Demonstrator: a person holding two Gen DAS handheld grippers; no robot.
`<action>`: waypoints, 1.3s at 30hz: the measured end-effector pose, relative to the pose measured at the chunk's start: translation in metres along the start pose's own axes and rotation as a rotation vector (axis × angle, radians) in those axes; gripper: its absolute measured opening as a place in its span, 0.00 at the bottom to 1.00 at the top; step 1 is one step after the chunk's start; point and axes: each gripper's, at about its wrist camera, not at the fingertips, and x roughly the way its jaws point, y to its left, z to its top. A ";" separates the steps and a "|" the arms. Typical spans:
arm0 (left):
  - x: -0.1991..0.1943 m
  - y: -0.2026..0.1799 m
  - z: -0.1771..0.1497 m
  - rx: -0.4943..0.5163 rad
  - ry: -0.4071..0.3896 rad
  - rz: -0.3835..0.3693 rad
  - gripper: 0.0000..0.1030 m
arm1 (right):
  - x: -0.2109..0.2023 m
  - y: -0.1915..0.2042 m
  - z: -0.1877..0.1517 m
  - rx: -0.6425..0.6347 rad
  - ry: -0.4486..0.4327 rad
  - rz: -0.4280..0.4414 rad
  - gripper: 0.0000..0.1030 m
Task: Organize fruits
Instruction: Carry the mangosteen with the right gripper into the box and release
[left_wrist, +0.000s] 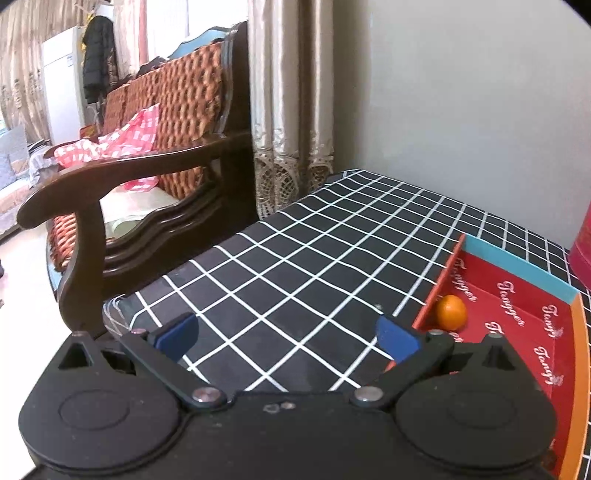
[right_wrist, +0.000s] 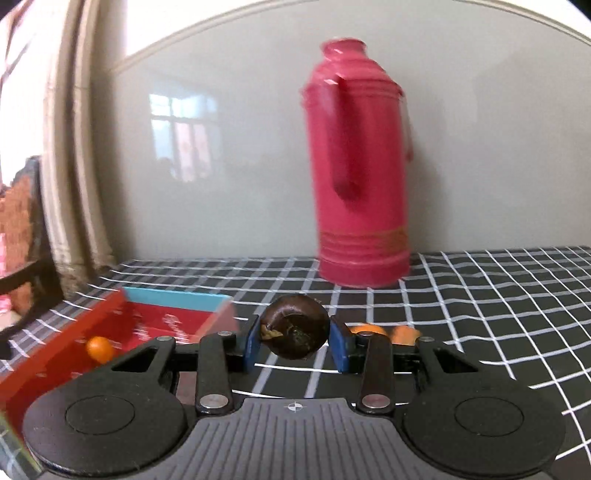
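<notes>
My right gripper (right_wrist: 295, 338) is shut on a dark brown round fruit (right_wrist: 295, 326), like a mangosteen, held above the checked tablecloth. Two orange fruits (right_wrist: 384, 331) lie on the cloth just behind its right finger. A red box (right_wrist: 110, 317) with a blue end wall stands to its left and holds one small orange (right_wrist: 99, 348). In the left wrist view my left gripper (left_wrist: 288, 338) is open and empty over the cloth, with the same red box (left_wrist: 517, 291) and orange (left_wrist: 450, 312) to its right.
A tall red thermos (right_wrist: 360, 173) stands at the back of the table by the wall. A wooden sofa (left_wrist: 147, 166) with a checked cloth sits left of the table (left_wrist: 314, 240), and curtains (left_wrist: 291, 110) hang behind it.
</notes>
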 end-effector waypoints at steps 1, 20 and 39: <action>0.001 0.002 0.000 -0.005 0.001 0.010 0.94 | -0.002 0.005 0.001 -0.007 -0.011 0.016 0.38; 0.014 0.020 -0.001 -0.026 0.050 0.059 0.94 | -0.004 0.119 -0.030 -0.281 0.060 0.320 0.38; 0.016 0.020 0.000 -0.031 0.060 0.044 0.94 | -0.046 0.121 -0.030 -0.329 -0.226 0.167 1.00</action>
